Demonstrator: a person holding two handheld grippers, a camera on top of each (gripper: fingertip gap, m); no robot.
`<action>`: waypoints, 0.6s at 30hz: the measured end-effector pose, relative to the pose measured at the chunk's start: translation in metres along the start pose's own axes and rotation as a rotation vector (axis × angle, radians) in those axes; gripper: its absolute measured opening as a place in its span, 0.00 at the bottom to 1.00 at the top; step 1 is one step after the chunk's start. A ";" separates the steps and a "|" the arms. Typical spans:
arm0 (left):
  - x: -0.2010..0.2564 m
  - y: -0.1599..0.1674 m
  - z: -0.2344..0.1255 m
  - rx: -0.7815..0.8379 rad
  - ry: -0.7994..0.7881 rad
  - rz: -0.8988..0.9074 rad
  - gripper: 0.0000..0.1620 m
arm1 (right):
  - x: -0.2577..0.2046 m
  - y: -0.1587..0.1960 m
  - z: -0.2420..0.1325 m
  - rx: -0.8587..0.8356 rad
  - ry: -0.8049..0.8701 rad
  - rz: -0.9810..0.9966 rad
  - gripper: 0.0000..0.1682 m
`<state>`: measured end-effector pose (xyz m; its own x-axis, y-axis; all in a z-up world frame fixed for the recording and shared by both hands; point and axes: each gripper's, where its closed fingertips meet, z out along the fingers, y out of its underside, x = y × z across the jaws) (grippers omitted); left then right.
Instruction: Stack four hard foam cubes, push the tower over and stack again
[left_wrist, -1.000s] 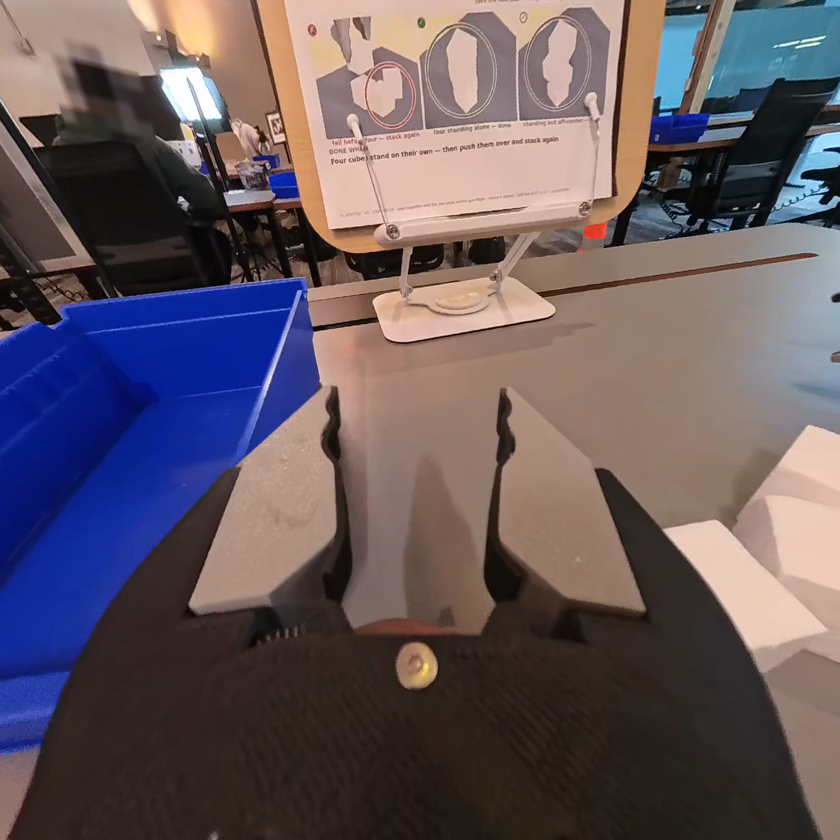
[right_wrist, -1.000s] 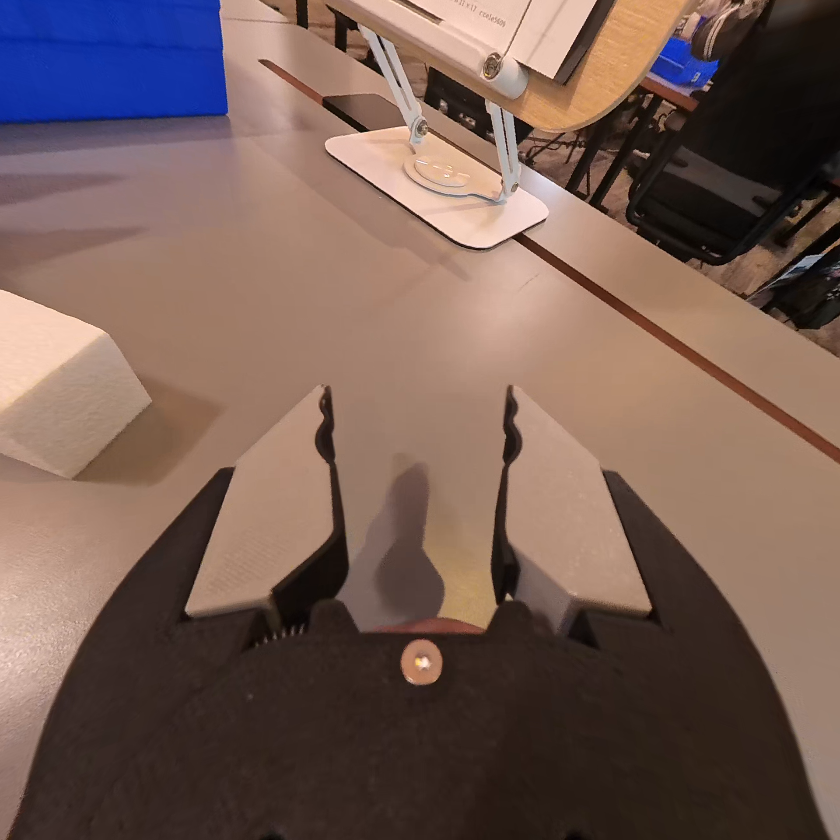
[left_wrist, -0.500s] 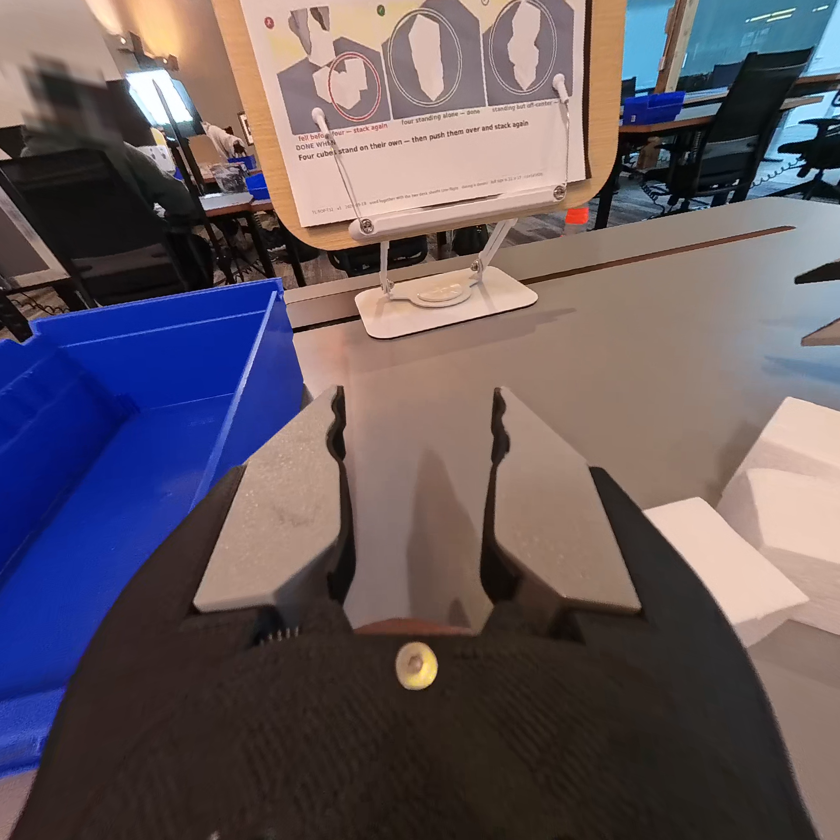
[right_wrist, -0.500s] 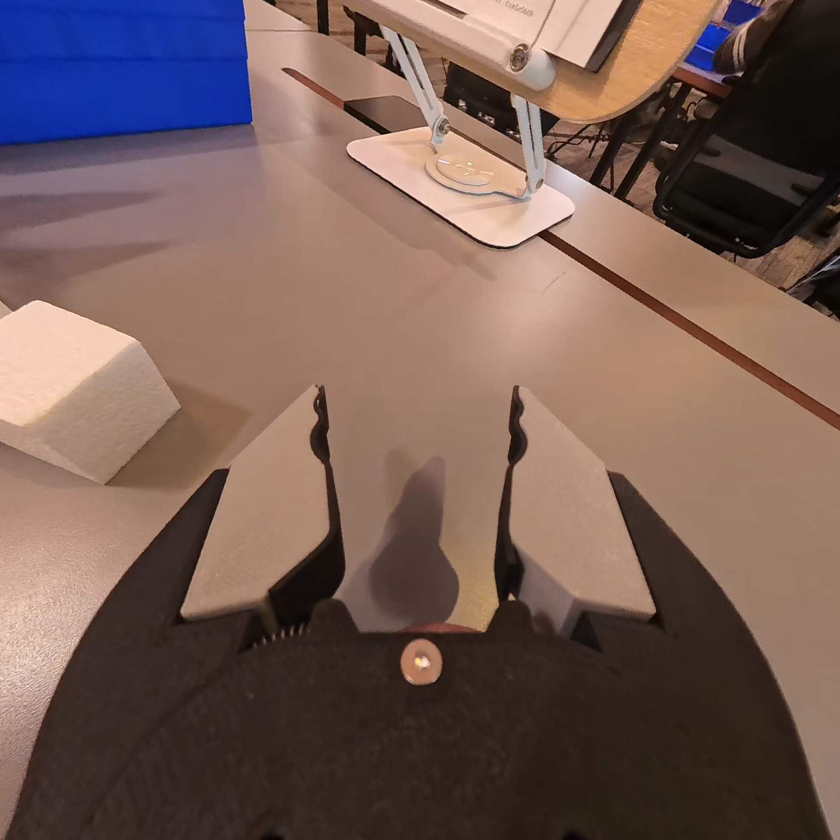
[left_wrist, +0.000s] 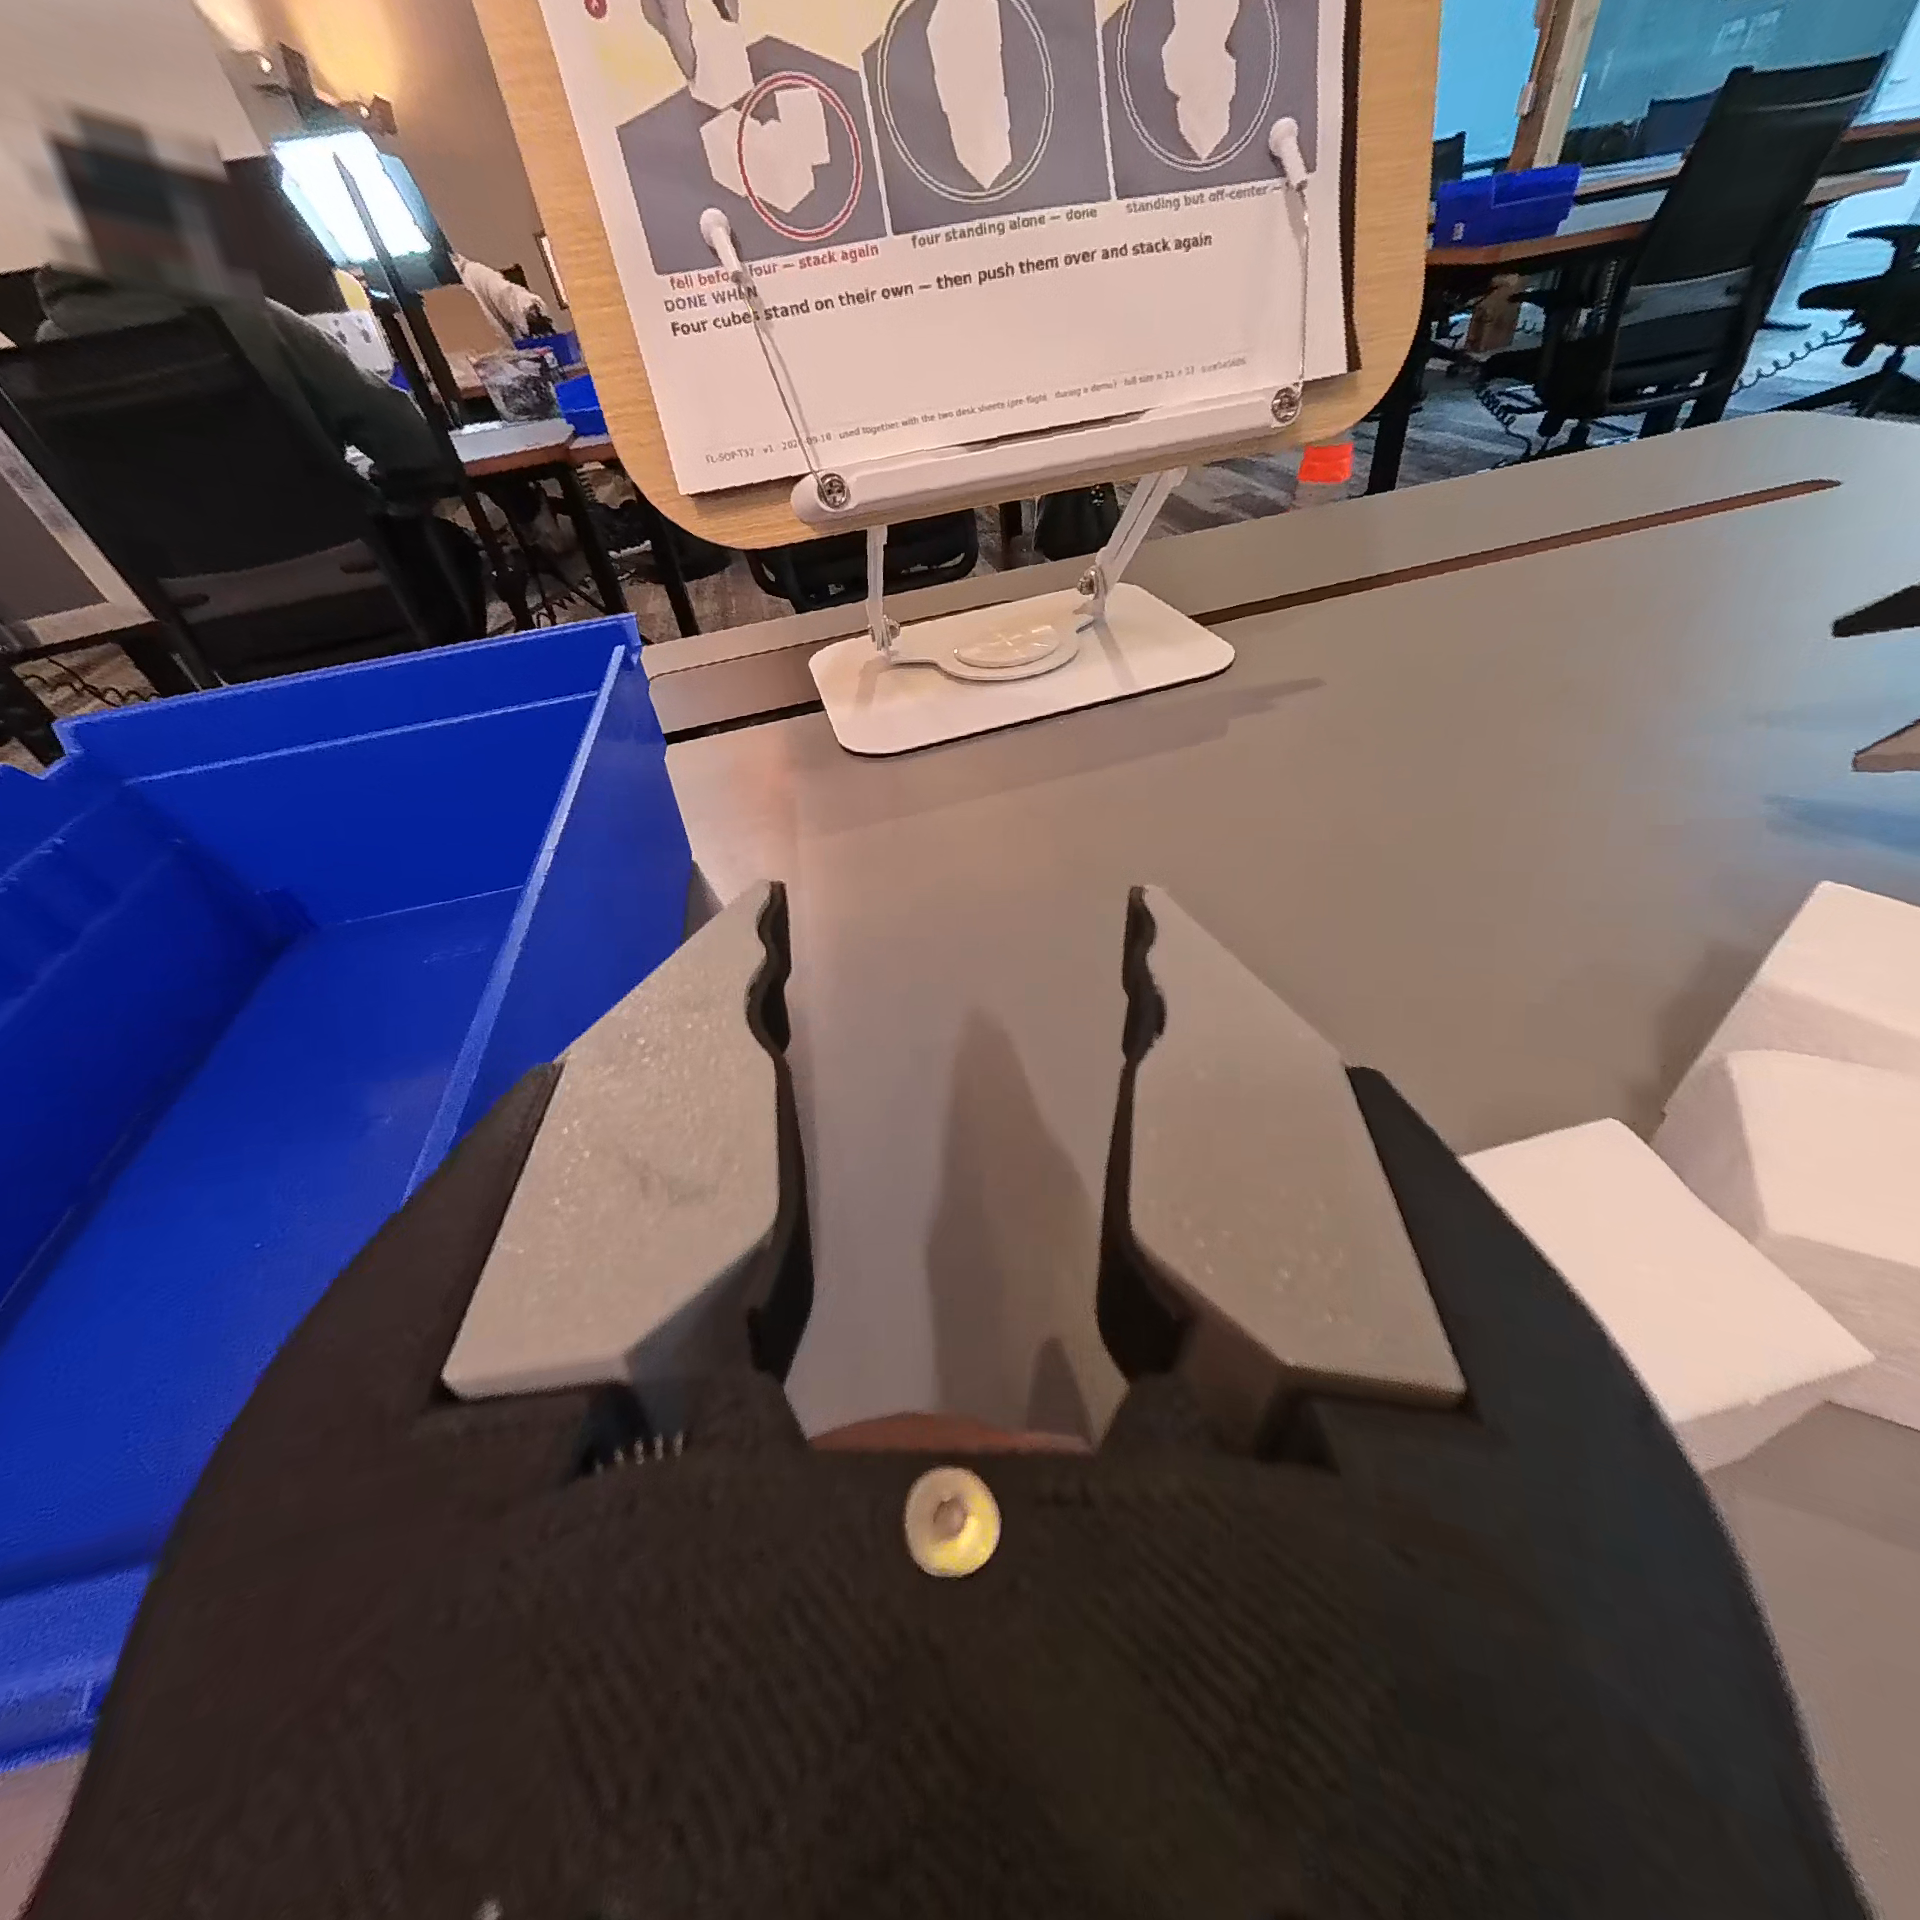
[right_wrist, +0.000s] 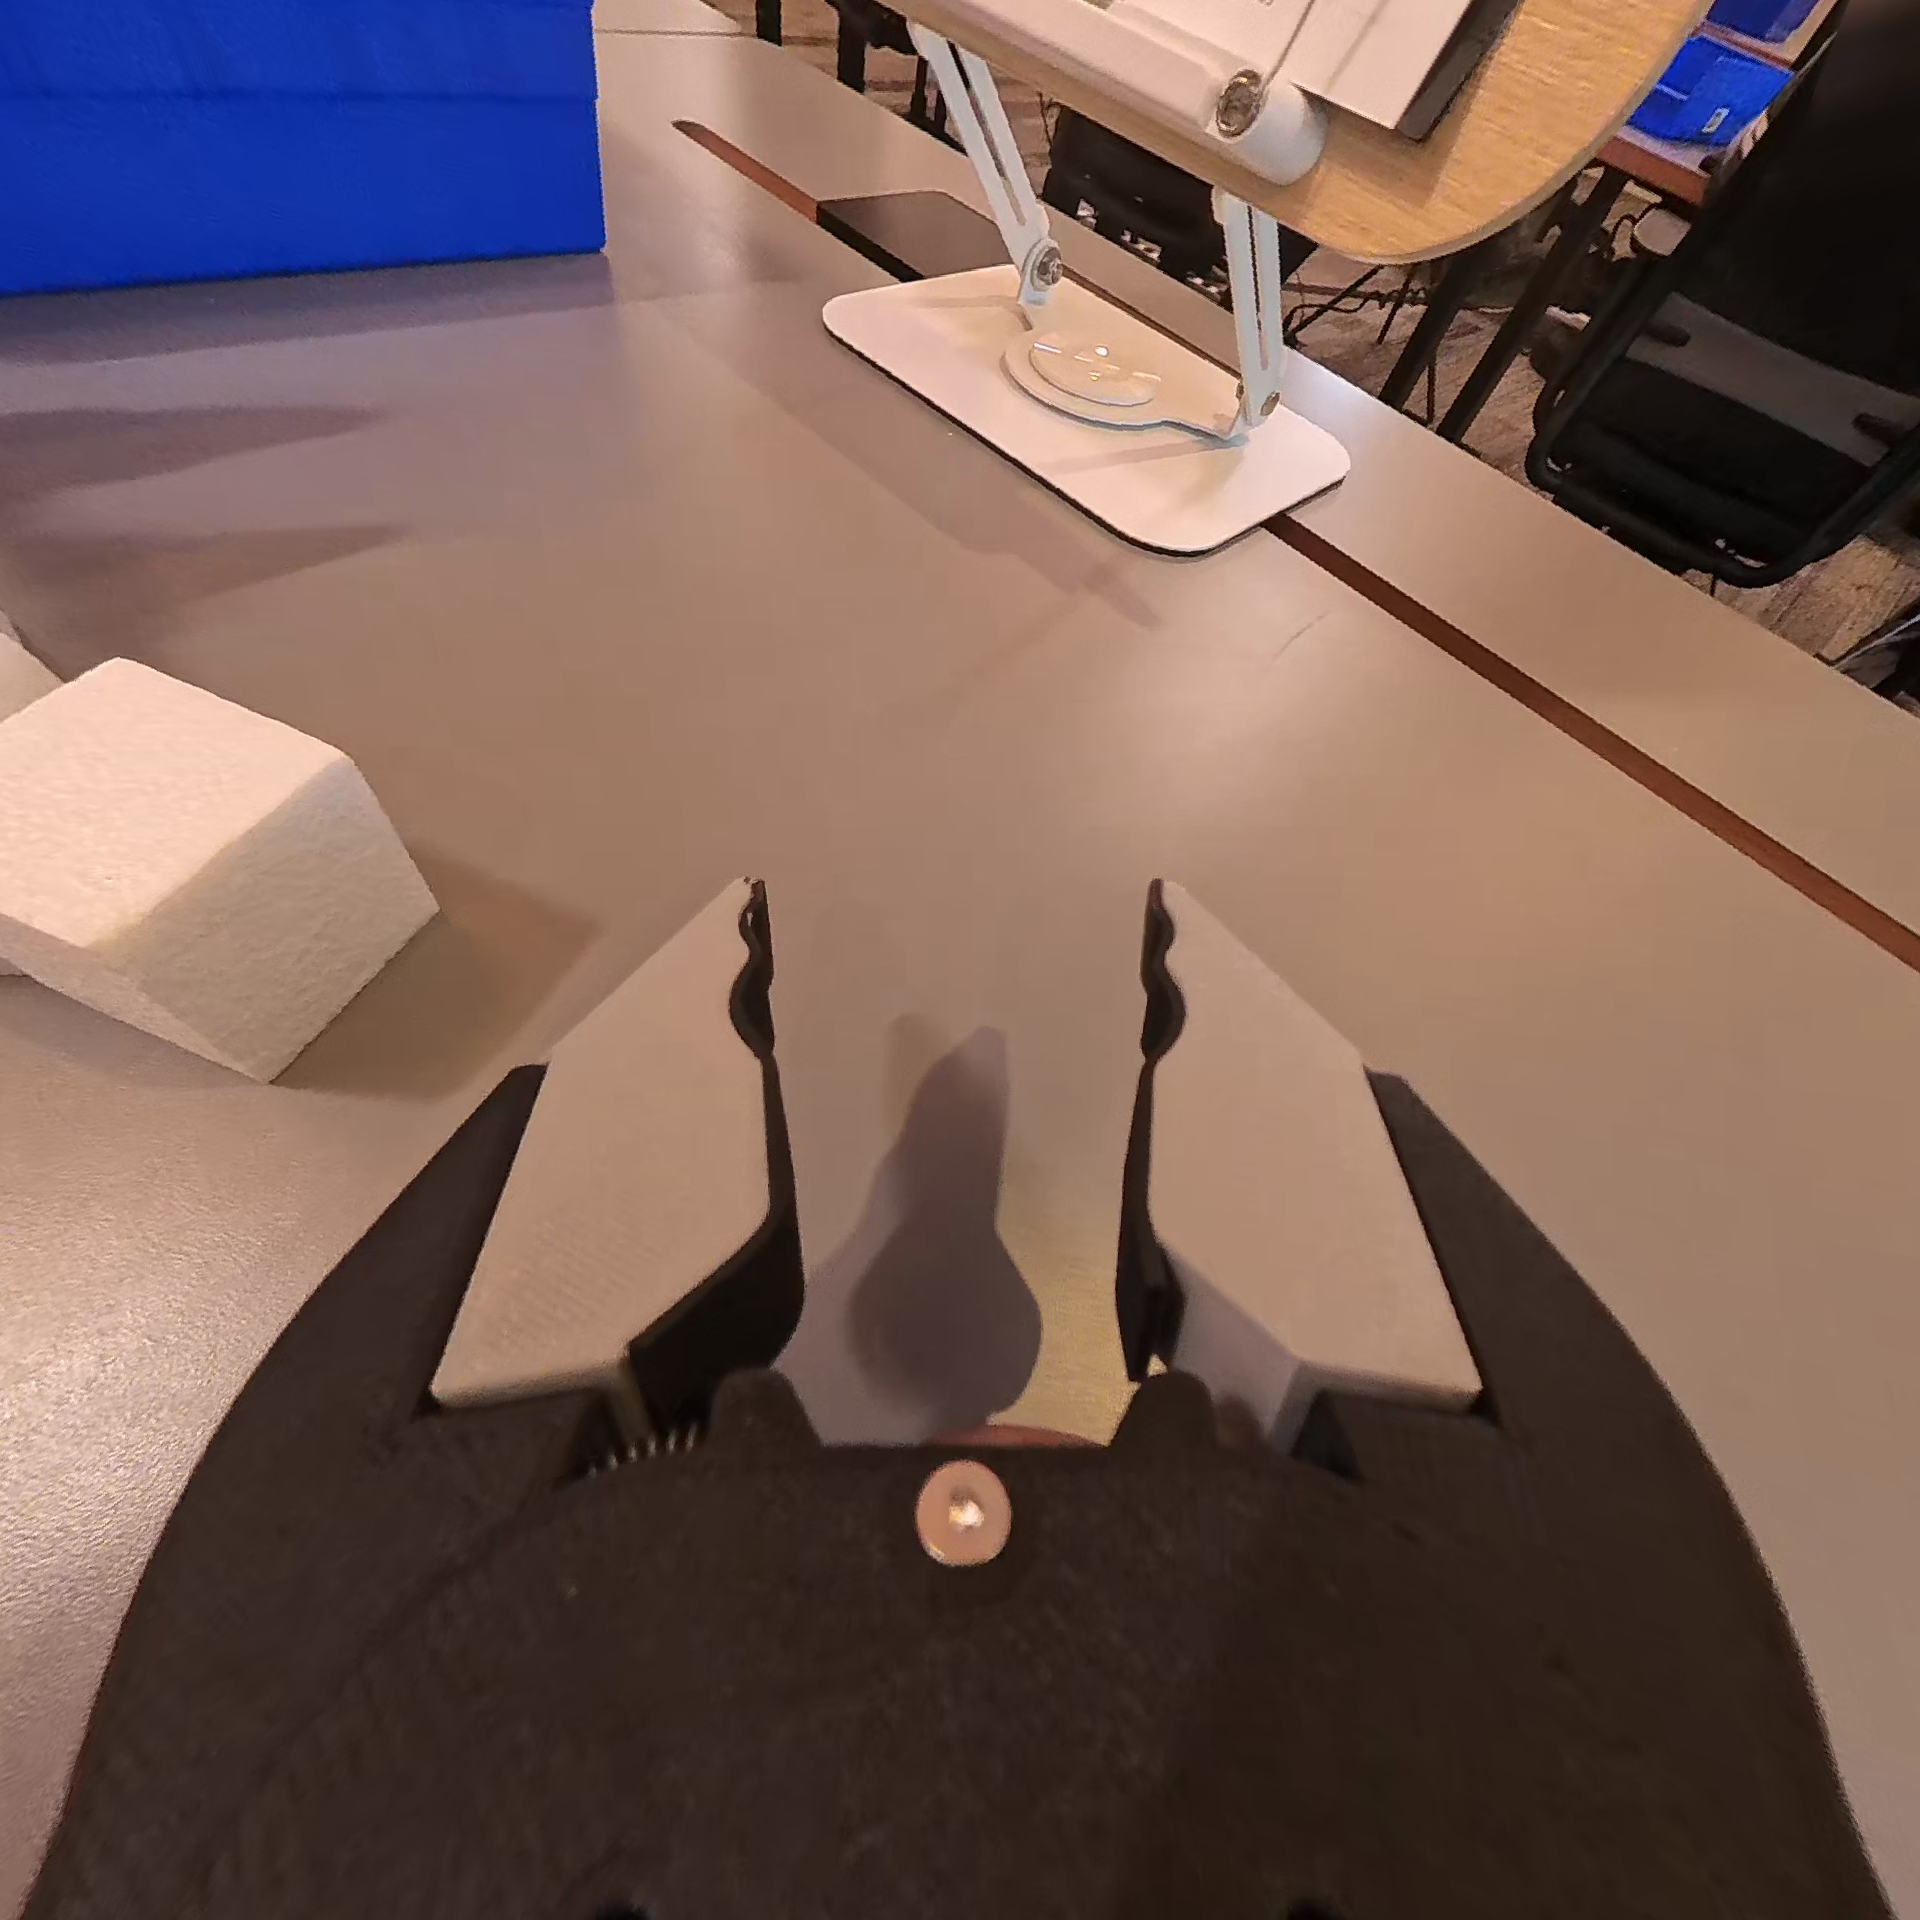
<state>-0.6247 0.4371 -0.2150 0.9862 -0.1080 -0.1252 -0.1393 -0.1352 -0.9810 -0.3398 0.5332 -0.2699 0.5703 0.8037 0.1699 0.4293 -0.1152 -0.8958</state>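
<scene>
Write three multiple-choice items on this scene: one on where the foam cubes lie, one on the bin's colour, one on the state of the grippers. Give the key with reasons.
1. In the left wrist view, where do the white foam cubes lie relative to the left gripper?
A. to its right, on the table
B. inside the bin
C. between its fingers

2. What colour is the bin on the table?
A. red
B. blue
C. green

3. In what state are the left gripper and the right gripper?
A. both open and empty
B. both shut on a cube
C. left open, right shut on a cube

Key:
1 A, the cubes sit on the grey top at the right edge of that view.
2 B, its walls and floor are plainly blue.
3 A, bare table shows between each pair of fingers.
</scene>
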 end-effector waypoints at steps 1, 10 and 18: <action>0.000 0.000 0.000 -0.001 0.003 -0.005 0.39 | -0.001 0.000 0.000 -0.001 -0.002 -0.003 0.41; 0.003 0.005 0.003 -0.026 0.013 -0.003 0.39 | -0.006 0.000 -0.001 -0.007 -0.019 -0.010 0.37; 0.003 0.001 0.000 -0.004 0.013 0.000 0.38 | -0.029 -0.007 -0.002 0.009 -0.132 -0.013 0.34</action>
<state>-0.6214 0.4369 -0.2164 0.9850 -0.1210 -0.1231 -0.1396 -0.1391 -0.9804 -0.3574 0.5096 -0.2680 0.4678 0.8748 0.1263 0.4293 -0.1000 -0.8976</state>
